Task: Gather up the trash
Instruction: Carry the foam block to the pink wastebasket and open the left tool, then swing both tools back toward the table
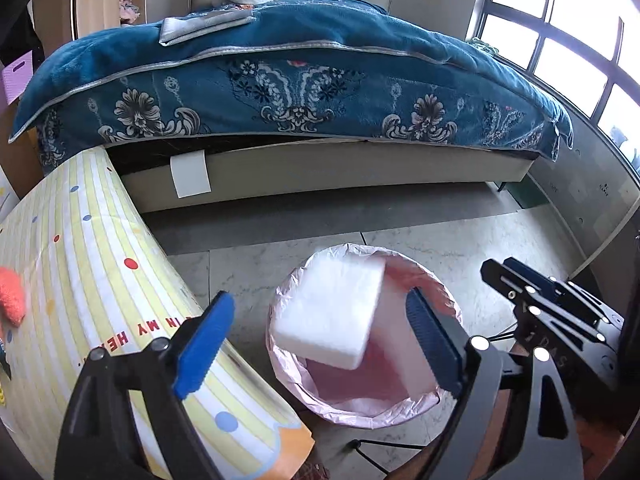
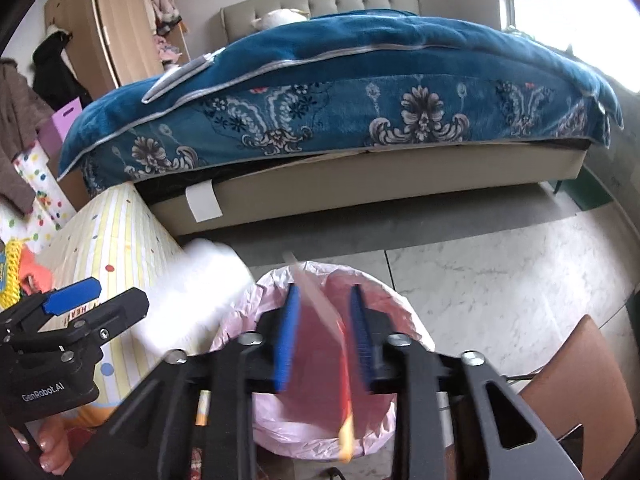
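"GenRobot.AI" on the left tongs (image 2: 70,300); "IN MY HEA" on striped tablecloth (image 1: 80,248).

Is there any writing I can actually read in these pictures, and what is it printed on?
"GenRobot.AI": white print on the black body of the left gripper.
"IN MY HEA...": red capitals, upside down and cut off, on the striped tablecloth.
Raised letters on the right gripper: too unclear to read.

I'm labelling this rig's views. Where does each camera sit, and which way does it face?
Left wrist: on the left gripper, looking down at the bin and the white block, the bed beyond; right gripper at the right edge.
Right wrist: on the right gripper, above the bin, a wrapper between its fingers; left gripper and fingertips lower left.
Both show bin, block, bed.
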Demonstrator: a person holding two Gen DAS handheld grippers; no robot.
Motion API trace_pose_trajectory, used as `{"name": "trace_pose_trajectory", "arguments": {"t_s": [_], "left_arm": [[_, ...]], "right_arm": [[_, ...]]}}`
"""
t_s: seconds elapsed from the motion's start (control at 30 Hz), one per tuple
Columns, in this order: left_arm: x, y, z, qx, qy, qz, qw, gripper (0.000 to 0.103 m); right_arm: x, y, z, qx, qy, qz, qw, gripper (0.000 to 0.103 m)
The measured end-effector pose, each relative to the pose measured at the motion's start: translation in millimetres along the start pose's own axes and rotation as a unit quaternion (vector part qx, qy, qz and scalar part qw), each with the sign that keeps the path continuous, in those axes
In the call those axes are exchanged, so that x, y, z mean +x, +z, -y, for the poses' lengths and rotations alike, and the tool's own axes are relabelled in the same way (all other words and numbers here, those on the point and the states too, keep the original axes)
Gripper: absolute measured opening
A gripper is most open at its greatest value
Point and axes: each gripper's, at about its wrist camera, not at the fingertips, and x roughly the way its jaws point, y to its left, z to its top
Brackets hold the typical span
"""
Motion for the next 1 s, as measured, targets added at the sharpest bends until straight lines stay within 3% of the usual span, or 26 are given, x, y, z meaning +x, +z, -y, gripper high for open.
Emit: {"name": "trace_pose_trajectory", "arguments": {"t_s": [0.27, 0.4, 0.63, 0.83, 1.0], "left_arm": [[-41.6, -10.7, -31.6, -0.021, 0.045, 0.034, 0.9982, 0.086], [-74.3, -25.6, -46.7, -0.029, 0.068, 0.054, 0.9958, 0.086], [-134.7, -66.6, -79.9, -0.055, 0.112, 0.08, 0.9889, 0.087], [-181.5, -110.2, -124.8, -0.102, 0.163, 0.091, 0.9771, 0.088], [-219.8, -152.3, -168.2, -0.155, 0.227, 0.094, 0.9567, 0.09]], "right_arm": [[-37.2, 1.5, -9.5, -0.007, 0.037, 0.04, 0.998, 0.032], [-60.5, -1.1, -34.7, -0.039, 0.056, 0.052, 0.996, 0.032], [-99.5, -14.5, -92.5, -0.096, 0.137, 0.06, 0.984, 0.032], [-121.5, -32.5, -157.3, -0.166, 0.19, 0.058, 0.966, 0.047], [-129.2, -49.9, -205.9, -0.215, 0.227, 0.047, 0.949, 0.054]]}}
